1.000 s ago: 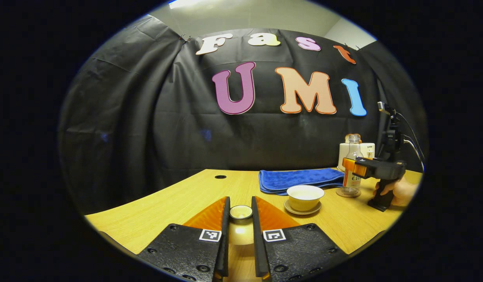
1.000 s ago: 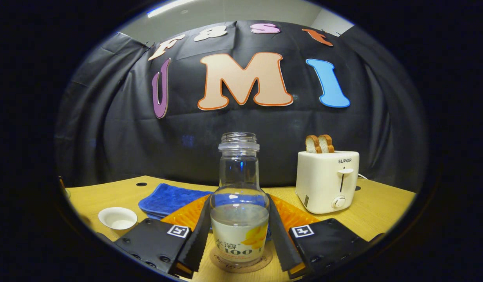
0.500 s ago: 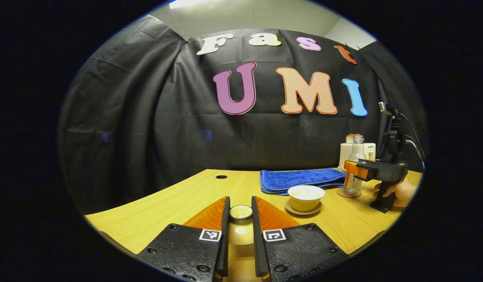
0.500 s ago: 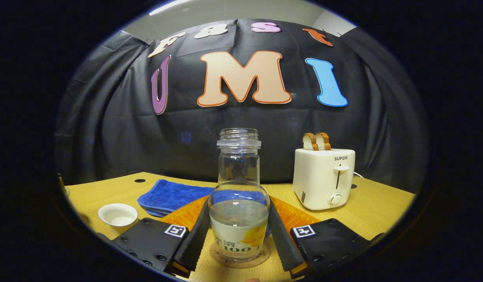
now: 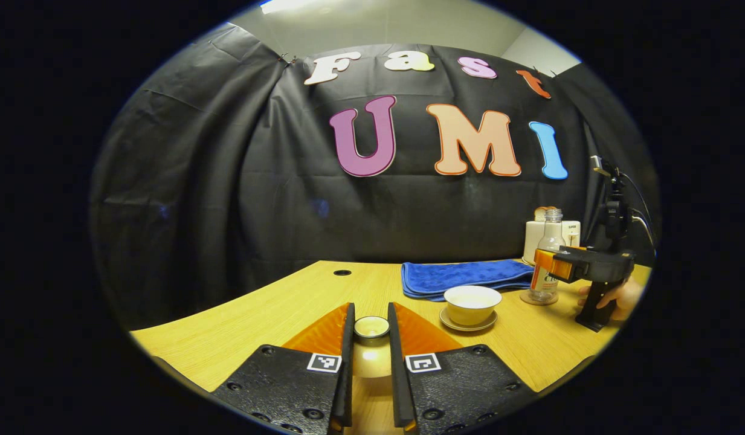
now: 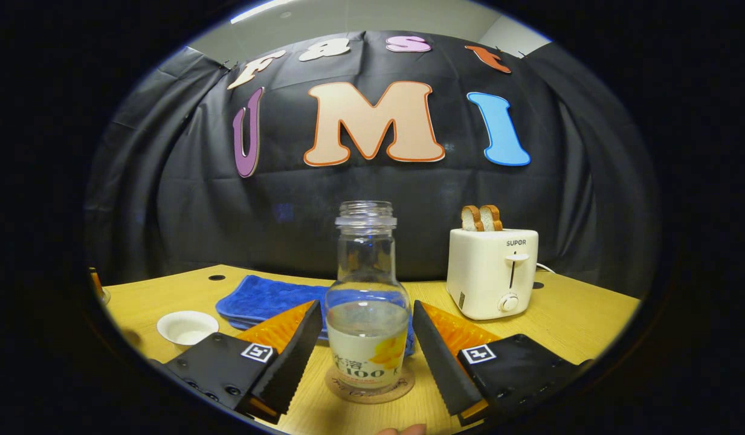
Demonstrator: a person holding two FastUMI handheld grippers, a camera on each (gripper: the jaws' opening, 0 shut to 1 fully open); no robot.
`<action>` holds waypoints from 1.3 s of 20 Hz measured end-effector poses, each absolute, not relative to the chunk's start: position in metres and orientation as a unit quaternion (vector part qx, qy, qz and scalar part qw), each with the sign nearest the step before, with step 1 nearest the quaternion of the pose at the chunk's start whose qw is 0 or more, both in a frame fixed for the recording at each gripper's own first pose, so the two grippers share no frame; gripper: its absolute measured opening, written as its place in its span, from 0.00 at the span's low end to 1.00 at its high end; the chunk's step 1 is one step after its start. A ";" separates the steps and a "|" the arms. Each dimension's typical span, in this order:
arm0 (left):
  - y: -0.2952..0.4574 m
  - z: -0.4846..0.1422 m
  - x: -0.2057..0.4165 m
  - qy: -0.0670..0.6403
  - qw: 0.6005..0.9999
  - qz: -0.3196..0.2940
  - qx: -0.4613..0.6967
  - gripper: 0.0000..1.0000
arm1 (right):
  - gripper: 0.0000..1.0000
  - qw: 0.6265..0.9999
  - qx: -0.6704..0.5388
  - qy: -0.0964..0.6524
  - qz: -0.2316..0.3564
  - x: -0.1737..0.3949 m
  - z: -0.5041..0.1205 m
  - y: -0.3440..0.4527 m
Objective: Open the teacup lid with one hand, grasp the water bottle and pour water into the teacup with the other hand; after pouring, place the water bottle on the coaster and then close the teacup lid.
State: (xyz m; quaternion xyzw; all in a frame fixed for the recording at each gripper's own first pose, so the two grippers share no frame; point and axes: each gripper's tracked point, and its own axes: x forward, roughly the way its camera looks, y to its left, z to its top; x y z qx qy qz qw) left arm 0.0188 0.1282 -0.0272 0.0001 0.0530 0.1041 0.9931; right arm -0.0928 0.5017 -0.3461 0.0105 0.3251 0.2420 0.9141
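Note:
The clear water bottle (image 6: 367, 326), part full, stands upright on the round coaster (image 6: 370, 386). My right gripper (image 6: 366, 307) is open, its fingers a little apart from the bottle on both sides. The white teacup (image 6: 188, 327) stands uncovered at the left. In the left gripper view, my left gripper (image 5: 371, 314) is shut on the knob of the teacup lid (image 5: 371, 356), low over the table. The teacup (image 5: 472, 302) sits on its saucer (image 5: 467, 327) to the right, with the bottle (image 5: 551, 226) and the right gripper (image 5: 547, 266) beyond it.
A white toaster (image 6: 492, 272) with bread slices stands at the back right. A folded blue cloth (image 6: 263, 299) lies behind the teacup. A hand (image 5: 620, 296) holds the right gripper's handle. A small hole (image 5: 342, 272) marks the wooden table (image 5: 275, 308).
My right gripper has opened off the bottle and drawn back a little. The bottle stays standing on the coaster. The left gripper and lid have not moved.

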 end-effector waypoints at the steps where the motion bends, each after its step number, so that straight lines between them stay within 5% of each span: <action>1: 0.127 -0.027 0.019 0.053 0.993 0.101 0.000 0.24 | 0.96 0.914 0.011 0.324 0.244 -0.096 -0.343 0.499; 2: 0.124 -0.028 0.019 0.053 0.994 0.098 0.000 0.24 | 1.00 0.914 0.012 0.324 0.245 -0.100 -0.340 0.497; 4: 0.118 -0.028 0.021 0.053 0.995 0.089 -0.001 0.24 | 0.92 0.914 0.012 0.322 0.246 -0.108 -0.331 0.491; 5: 0.114 -0.027 0.022 0.052 0.995 0.083 -0.001 0.24 | 1.00 0.914 0.013 0.322 0.248 -0.113 -0.327 0.488; 8: 0.101 -0.028 0.029 0.052 0.997 0.059 -0.002 0.24 | 0.92 0.913 0.015 0.321 0.253 -0.126 -0.314 0.474; 15: 0.072 -0.032 0.070 0.053 0.999 -0.006 0.007 0.24 | 0.92 0.910 0.023 0.319 0.265 -0.150 -0.283 0.422; 26: 0.041 -0.039 0.123 0.054 0.997 -0.038 0.046 0.24 | 1.00 0.905 0.031 0.319 0.281 -0.162 -0.268 0.398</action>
